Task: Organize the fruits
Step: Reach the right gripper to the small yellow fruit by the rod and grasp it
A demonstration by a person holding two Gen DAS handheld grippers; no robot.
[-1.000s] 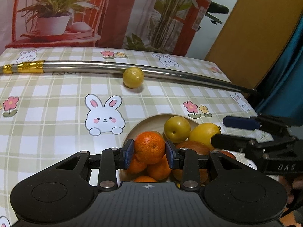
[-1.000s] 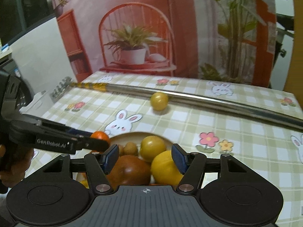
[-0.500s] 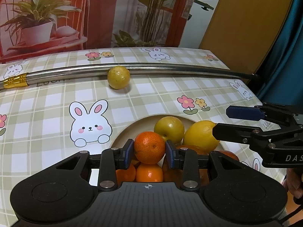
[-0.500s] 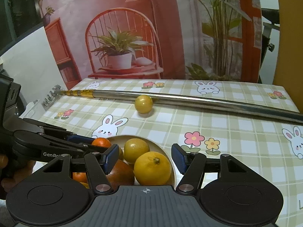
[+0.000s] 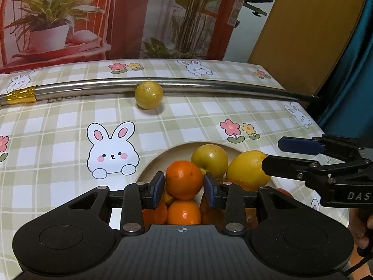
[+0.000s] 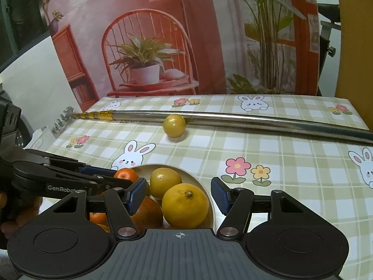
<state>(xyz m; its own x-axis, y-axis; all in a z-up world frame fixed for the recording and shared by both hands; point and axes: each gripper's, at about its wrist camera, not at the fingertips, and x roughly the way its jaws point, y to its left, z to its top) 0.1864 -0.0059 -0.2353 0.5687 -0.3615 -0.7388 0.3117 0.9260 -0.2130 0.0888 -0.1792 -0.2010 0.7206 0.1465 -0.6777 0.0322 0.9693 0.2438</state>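
While the left claw [image 5: 184, 190] clamps an orange [image 5: 184, 179] above the heaped bowl [image 5: 149, 171] near the counter's front edge, probably to place it, the right claw [image 6: 179, 195] gapes empty around a lemon [image 6: 184, 204]. A yellow fruit [image 5: 148, 95] rests against the pole [image 5: 209, 85] by the back edge.

The worktop [image 6: 279, 154], covered in a green-checked bunny-and-flower cloth, carries a long silver metal pole [image 6: 233, 119], a round yellow fruit [image 6: 174, 125] touching it, and a shallow beige fruit-filled bowl [image 6: 205, 187].
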